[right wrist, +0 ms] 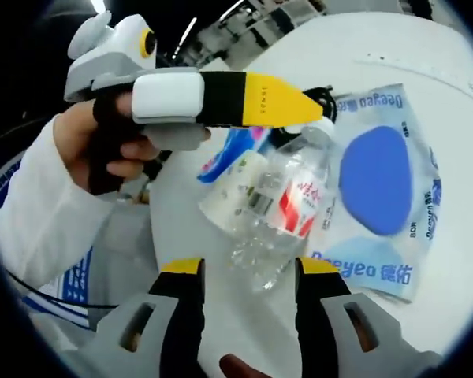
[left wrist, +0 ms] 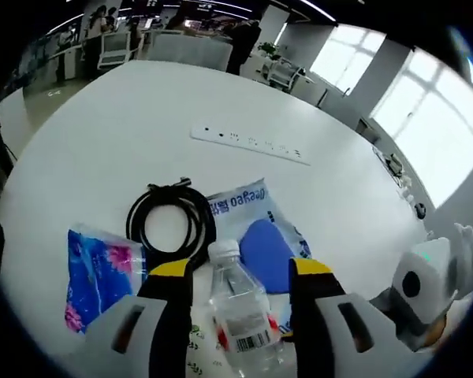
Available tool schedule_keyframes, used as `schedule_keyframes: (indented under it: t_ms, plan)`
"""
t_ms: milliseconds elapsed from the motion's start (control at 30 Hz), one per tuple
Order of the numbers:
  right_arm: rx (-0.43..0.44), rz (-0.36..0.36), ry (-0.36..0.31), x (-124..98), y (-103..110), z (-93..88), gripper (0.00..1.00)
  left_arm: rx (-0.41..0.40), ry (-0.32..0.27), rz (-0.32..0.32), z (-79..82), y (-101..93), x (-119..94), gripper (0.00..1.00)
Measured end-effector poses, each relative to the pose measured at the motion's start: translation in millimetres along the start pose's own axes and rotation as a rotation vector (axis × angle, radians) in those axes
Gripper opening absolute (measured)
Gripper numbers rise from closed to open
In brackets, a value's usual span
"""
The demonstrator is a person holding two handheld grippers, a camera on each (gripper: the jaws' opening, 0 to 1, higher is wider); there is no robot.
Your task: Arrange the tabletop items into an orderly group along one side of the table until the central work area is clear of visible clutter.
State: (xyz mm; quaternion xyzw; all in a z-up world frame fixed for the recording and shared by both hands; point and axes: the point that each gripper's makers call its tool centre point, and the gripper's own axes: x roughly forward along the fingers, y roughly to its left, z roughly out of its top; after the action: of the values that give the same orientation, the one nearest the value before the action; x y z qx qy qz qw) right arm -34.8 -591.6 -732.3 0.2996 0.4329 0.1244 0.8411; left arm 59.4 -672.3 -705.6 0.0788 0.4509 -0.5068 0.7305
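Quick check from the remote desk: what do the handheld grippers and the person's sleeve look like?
The left gripper has a white body, black midsection and yellow tips, with small lettering on the yellow. The right gripper has grey, black-faced jaws with yellow tips. The sleeve is white.

On the blue and white packet (right wrist: 386, 189) in your right gripper view you can read "Deeyeo" twice, along the top edge and along the bottom, where Chinese characters follow it. In your left gripper view the same packet (left wrist: 256, 228) shows that word upside down. The clear bottle (right wrist: 280, 209) carries a red label with white characters too small to read, and a barcode (left wrist: 252, 342).
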Motion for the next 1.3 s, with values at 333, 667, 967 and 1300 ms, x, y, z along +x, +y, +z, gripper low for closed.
schedule_keyframes:
  t_ms: [333,667,967,1300]
  plan:
    - [0.013,0.023,-0.007,-0.7,-3.8,-0.4,0.4,-0.018,0.101,0.027,-6.8,0.8,33.3,0.37]
    - [0.036,0.027,-0.019,-6.1,-13.3,0.0,0.38,0.024,0.125,0.107,-16.9,13.2,56.1,0.24]
    - [0.054,0.025,-0.038,-11.9,-15.7,-1.4,0.38,0.099,0.115,0.122,-14.7,4.4,48.2,0.2]
    - [0.102,0.004,-0.077,-26.4,-19.9,-12.2,0.38,0.138,0.01,0.024,1.4,-27.4,17.7,0.19]
